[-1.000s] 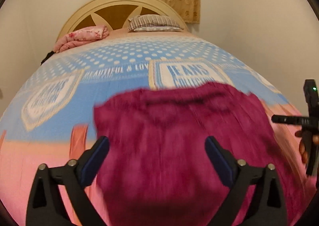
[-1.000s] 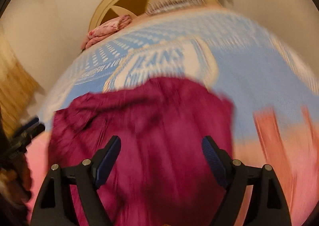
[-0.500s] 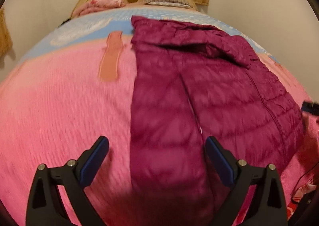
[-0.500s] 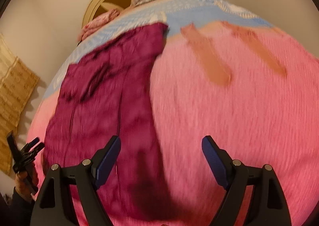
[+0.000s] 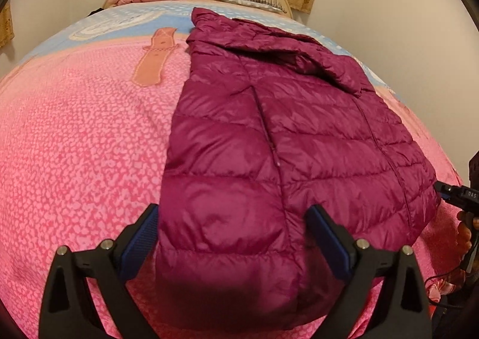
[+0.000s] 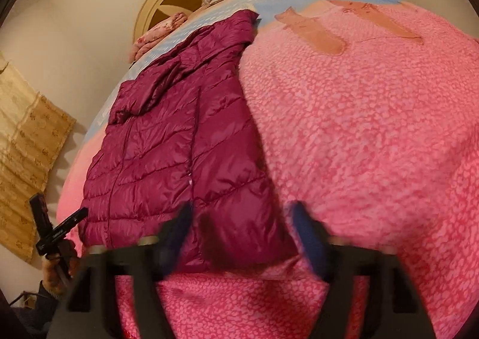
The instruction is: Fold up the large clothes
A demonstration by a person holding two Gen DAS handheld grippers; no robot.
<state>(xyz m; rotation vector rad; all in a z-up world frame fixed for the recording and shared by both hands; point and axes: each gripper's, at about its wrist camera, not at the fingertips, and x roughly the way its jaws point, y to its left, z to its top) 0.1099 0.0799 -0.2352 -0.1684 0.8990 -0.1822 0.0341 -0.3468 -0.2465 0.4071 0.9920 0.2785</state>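
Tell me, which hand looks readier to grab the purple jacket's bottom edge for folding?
Right, probably. The right tool is closing with a near corner of the jacket between its fingers, while the left tool hangs open over the other near corner.

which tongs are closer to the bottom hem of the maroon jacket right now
About even. The left tongs straddle one bottom corner of the jacket, pads apart. The right tongs straddle the other corner and are closing on it, fabric between the pads.
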